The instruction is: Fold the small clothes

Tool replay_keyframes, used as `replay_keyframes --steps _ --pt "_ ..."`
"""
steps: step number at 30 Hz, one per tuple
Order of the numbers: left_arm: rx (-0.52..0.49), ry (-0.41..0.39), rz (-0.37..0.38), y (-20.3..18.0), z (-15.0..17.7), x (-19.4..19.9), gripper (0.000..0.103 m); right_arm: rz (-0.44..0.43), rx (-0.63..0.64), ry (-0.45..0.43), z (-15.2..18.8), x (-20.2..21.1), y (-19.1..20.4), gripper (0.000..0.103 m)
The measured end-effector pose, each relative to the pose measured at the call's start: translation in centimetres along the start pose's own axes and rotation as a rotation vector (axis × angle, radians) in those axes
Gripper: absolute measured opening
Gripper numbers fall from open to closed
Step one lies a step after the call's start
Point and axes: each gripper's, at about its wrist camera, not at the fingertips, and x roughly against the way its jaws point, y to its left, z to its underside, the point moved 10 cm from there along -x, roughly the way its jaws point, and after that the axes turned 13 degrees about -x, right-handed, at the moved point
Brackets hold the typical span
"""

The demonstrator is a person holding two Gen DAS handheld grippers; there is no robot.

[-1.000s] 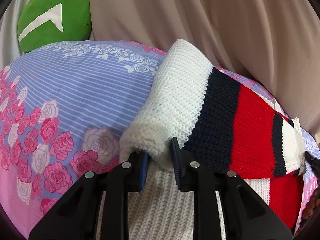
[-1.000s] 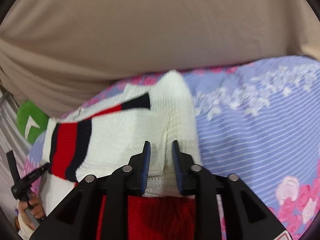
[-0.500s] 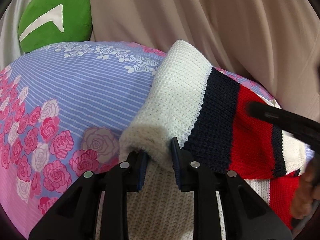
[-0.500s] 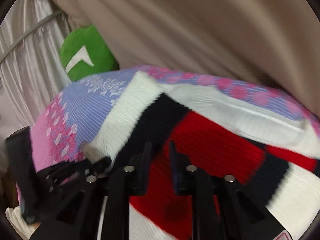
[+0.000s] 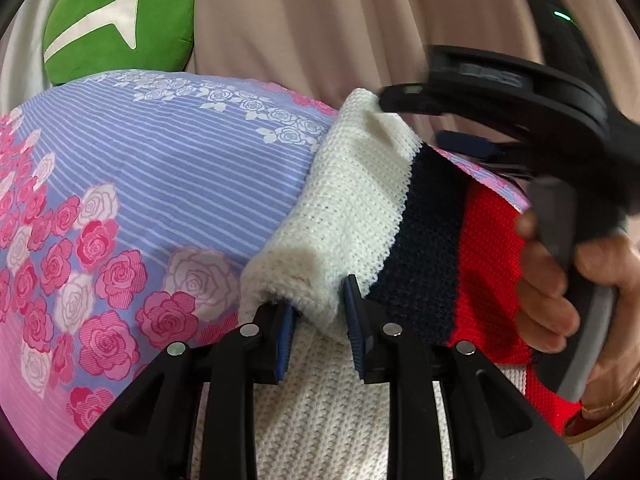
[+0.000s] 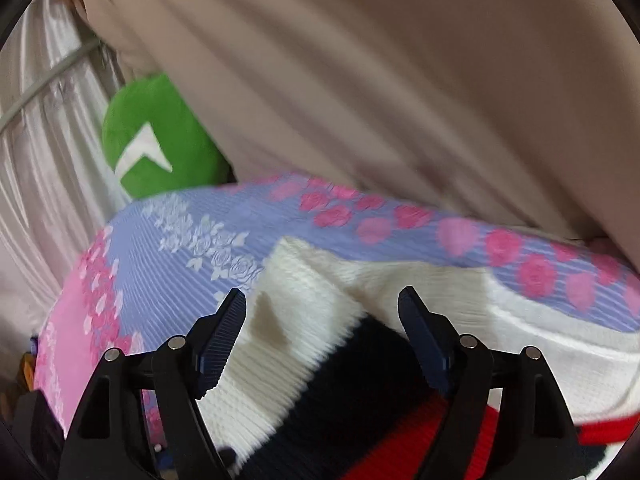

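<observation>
While the left gripper (image 5: pixel 318 322) has its jaws closed on the rolled white edge of the chunky knit sweater with white, navy and red stripes (image 5: pixel 404 224), the right gripper (image 6: pixel 322 320) hangs over the sweater's far white corner, jaws spread wide, gripping nothing. Sweater lies folded on the bed's lilac striped sheet with pink roses (image 5: pixel 168 184), white end nearest the sheet's middle, red stripes on the far side. In the left wrist view the right gripper (image 5: pixel 412 120) shows blurred above the sweater, the right hand (image 5: pixel 576 280) on its handle. Green cushion with white arrow mark (image 5: pixel 120 20) sits beyond the sheet, against beige draped fabric (image 5: pixel 360 20).
</observation>
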Motion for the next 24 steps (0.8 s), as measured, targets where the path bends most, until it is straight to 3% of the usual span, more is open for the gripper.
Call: replay_keyframes --steps 1,2,3,4,8,9,12,14,16,18,20,22,24 --pt "0.001 0.000 0.002 0.0 0.0 0.0 0.024 0.023 0.016 0.027 0.2 -1.1 0.2 0.072" --pt "0.001 0.000 0.003 0.0 0.0 0.0 0.023 0.041 0.036 0.046 0.3 -2.1 0.4 0.044" --pt "-0.002 -0.001 0.003 0.0 0.1 0.1 0.023 0.044 0.046 0.068 0.4 -2.8 0.7 0.024" --pt "-0.006 0.000 0.000 -0.1 0.2 0.1 0.022 0.030 0.042 0.076 0.2 -3.1 1.2 0.013" --pt "-0.019 0.000 -0.012 -0.3 0.2 0.1 0.022 0.089 0.077 -0.034 -2.6 -2.1 2.0 0.006" --pt "-0.023 0.001 -0.016 -0.4 0.2 0.1 0.022 0.127 0.076 -0.052 -3.1 -2.3 1.6 0.006" --pt "-0.039 0.003 -0.030 -0.9 0.2 0.1 0.022 0.215 0.079 0.016 -2.1 -5.5 -0.2 0.005" --pt "-0.042 0.003 -0.026 -1.2 0.3 0.2 0.022 0.190 0.063 -0.028 -2.6 -4.3 0.1 0.006" --pt "-0.038 0.001 -0.016 -1.1 0.3 0.3 0.022 0.098 -0.010 -0.094 -3.3 -0.2 0.0 0.007" --pt "-0.032 0.000 -0.006 -1.0 0.2 0.3 0.023 0.030 -0.064 -0.161 -3.2 5.0 -1.3 0.018" --pt "-0.030 0.000 -0.002 -0.8 0.2 0.3 0.023 0.034 -0.098 -0.211 -1.4 10.7 -4.6 0.051" --pt "-0.029 -0.001 -0.001 -0.8 0.2 0.4 0.023 0.102 -0.119 -0.250 1.7 15.8 -9.7 0.060" --pt "-0.024 -0.002 0.000 -0.5 0.2 0.3 0.023 0.141 -0.184 -0.264 5.4 19.5 -15.1 0.061"
